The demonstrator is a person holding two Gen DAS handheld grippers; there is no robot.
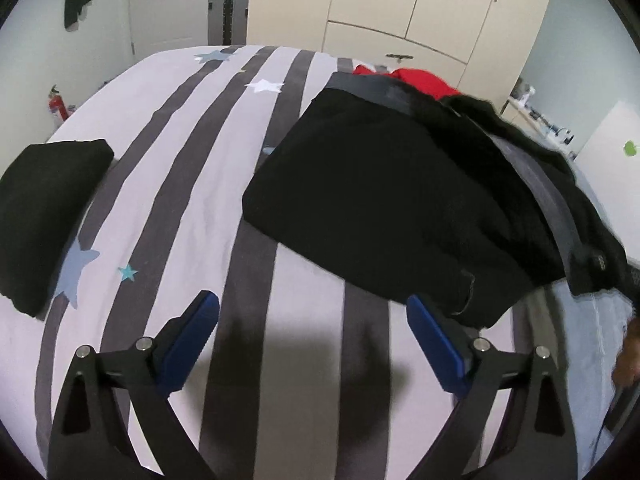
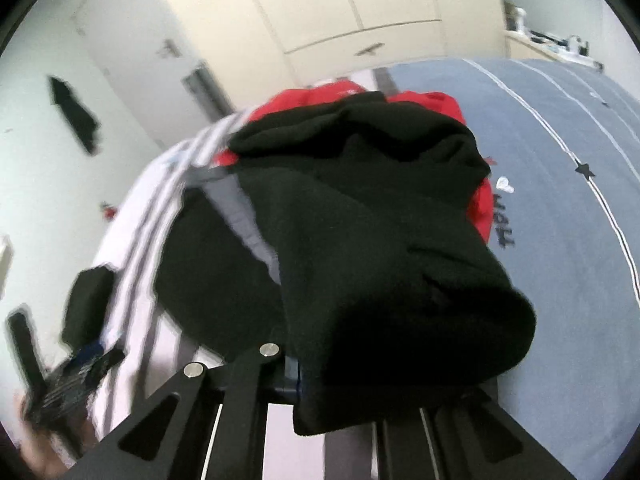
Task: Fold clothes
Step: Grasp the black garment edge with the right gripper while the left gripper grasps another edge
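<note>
- Left gripper (image 1: 313, 322): blue-padded fingers (image 1: 192, 336) apart, nothing between; hovers above striped bed cover (image 1: 224, 160)
- Right gripper (image 2: 316, 376): fingers together, clamped on black fleece garment (image 2: 360, 240); garment drapes across bed, overlapping red garment (image 2: 296, 100)
- Folded black garment (image 1: 48, 216) lies at bed's left

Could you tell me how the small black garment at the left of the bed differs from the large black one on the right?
The small black garment is folded into a compact block; the large black garment is spread out and rumpled. The small one lies alone, untouched; the large one overlaps a red garment and is pinched by the right gripper. Both are black, on the striped bedspread.

Left gripper (image 1: 312, 312) jaws wide, right gripper (image 2: 320, 376) clamped
</note>
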